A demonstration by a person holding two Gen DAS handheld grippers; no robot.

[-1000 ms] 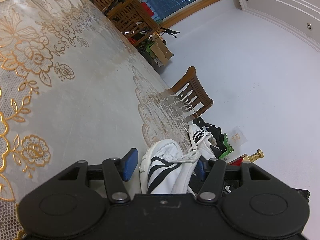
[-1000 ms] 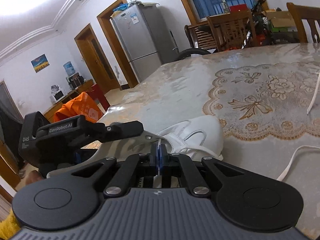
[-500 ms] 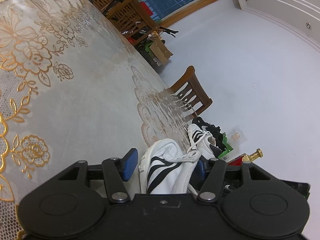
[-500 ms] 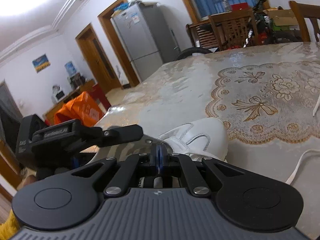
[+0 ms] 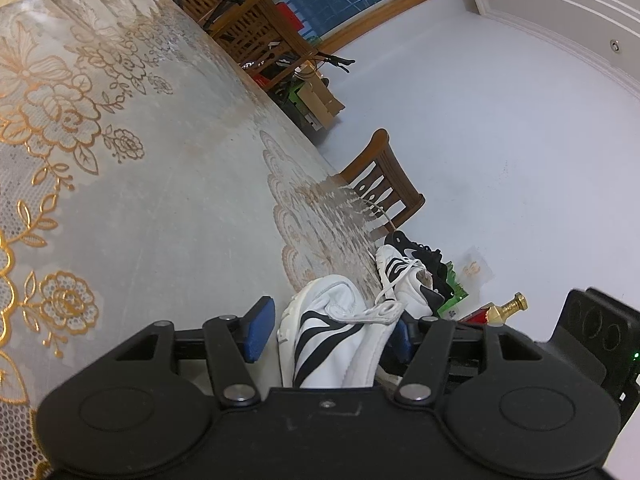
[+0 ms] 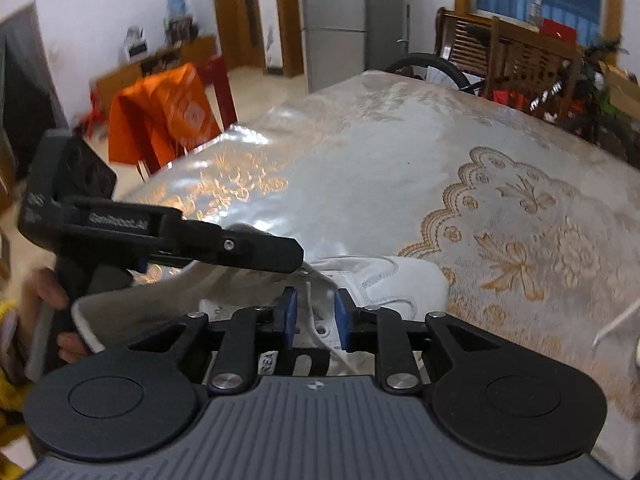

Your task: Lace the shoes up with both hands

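Two views: one camera on each hand-held gripper, both over a table (image 5: 168, 184) under a lace-patterned cover.
Shoe, place: the white shoe (image 5: 324, 340) with black stripes lies on the table close to the edge, toe pointing away in the left wrist view.
Left gripper (image 5: 326, 330): its blue pads stand on either side of the shoe's upper. The far pad is mostly hidden behind the shoe and a sliver of gap shows at the near one, so whether it really clamps the shoe I cannot tell.
Right gripper (image 6: 313, 318): the jaws have just been opening and now stand apart. A thin white lace (image 6: 311, 312) runs up between the pads, and neither pad presses on it.
Handling, shoe: light and soft by the look of it. The upper folds and sags, so it will likely shift unless steadied at the side walls or the heel.
Handling, lace: limp, thin and probably slippery between flat pads. I judge it best taken near its tip, where it is stiffest, and drawn gently.
Only the left view shows: the black stripes, the eyelet flap (image 5: 376, 312), and other shoes (image 5: 408, 272) beyond the table.
Only the right view shows: the lace between the pads, the shoe's inner label, the left gripper's body from the side, and the fingers (image 6: 50, 292) of the person holding it.
Loose lace: another white strand (image 6: 616, 320) lies on the cover at the right edge.
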